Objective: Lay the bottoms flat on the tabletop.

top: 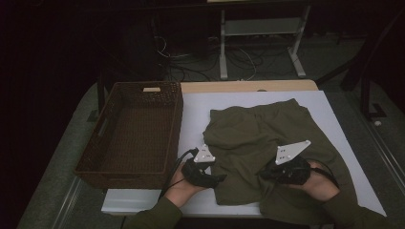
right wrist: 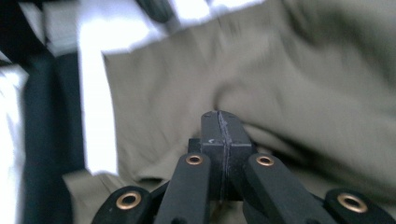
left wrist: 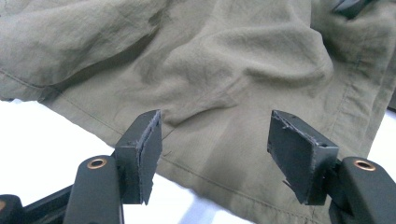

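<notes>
An olive green garment (top: 258, 133) lies rumpled on the white table (top: 196, 109). At its front left corner my left gripper (top: 217, 179) points right. Seen from the left gripper view, this gripper (left wrist: 215, 154) is open, its pads either side of the stitched hem of the garment (left wrist: 210, 70) without pressing on it. My right gripper (top: 265, 174) rests over the front middle of the cloth and points left. The right gripper view shows its jaws (right wrist: 219, 123) shut pad to pad just above the garment (right wrist: 280, 70), with no cloth visible between them.
A dark woven basket (top: 138, 133), with nothing inside, stands on the left part of the table beside the garment. Beyond the far edge are a metal frame (top: 260, 43) and loose cables on the floor. The table's front edge runs close under both hands.
</notes>
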The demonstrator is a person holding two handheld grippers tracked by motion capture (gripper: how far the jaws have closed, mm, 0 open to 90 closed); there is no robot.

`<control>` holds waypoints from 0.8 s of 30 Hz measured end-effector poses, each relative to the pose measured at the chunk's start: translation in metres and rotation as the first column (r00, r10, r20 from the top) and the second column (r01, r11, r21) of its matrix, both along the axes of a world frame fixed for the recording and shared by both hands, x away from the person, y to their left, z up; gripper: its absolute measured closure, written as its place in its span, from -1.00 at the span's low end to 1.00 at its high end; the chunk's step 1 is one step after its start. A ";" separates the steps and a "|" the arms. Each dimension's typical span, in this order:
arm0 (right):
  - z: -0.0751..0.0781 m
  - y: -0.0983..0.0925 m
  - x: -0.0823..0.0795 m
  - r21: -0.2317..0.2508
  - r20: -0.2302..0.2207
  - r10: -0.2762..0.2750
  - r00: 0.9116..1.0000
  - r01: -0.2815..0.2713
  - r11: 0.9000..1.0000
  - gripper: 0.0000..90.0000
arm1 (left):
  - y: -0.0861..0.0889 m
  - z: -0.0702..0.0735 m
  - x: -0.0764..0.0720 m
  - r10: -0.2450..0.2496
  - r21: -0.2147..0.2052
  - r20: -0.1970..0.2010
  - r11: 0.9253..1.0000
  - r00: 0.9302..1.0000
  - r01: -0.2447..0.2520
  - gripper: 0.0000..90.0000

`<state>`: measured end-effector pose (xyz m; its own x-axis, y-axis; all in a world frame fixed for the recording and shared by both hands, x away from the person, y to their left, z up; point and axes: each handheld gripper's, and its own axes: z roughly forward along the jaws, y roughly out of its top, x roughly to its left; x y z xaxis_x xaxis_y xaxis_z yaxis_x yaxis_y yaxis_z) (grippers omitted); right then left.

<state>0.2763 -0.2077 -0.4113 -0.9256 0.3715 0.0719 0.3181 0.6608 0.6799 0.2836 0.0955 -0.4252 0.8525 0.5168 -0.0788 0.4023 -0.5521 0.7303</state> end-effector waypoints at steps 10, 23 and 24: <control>-0.023 -0.003 0.006 -0.126 -0.058 0.001 0.998 -0.009 0.992 0.98 | 0.002 -0.003 0.004 0.012 0.013 0.014 1.000 1.000 -0.012 -0.24; 0.003 0.007 -0.010 0.026 -0.035 0.062 0.998 -0.061 0.998 0.36 | 0.002 -0.005 0.008 0.007 0.006 0.019 1.000 1.000 -0.007 -0.28; 0.002 0.010 -0.013 0.030 -0.044 0.074 0.996 -0.072 0.997 0.32 | 0.003 -0.005 0.008 0.007 0.006 0.019 1.000 1.000 -0.007 -0.28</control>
<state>0.2633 -0.1980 -0.4092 -0.9458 0.3003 0.1236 0.3003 0.6638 0.6850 0.2920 0.0980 -0.4298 0.8500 0.5234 -0.0591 0.3921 -0.5537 0.7346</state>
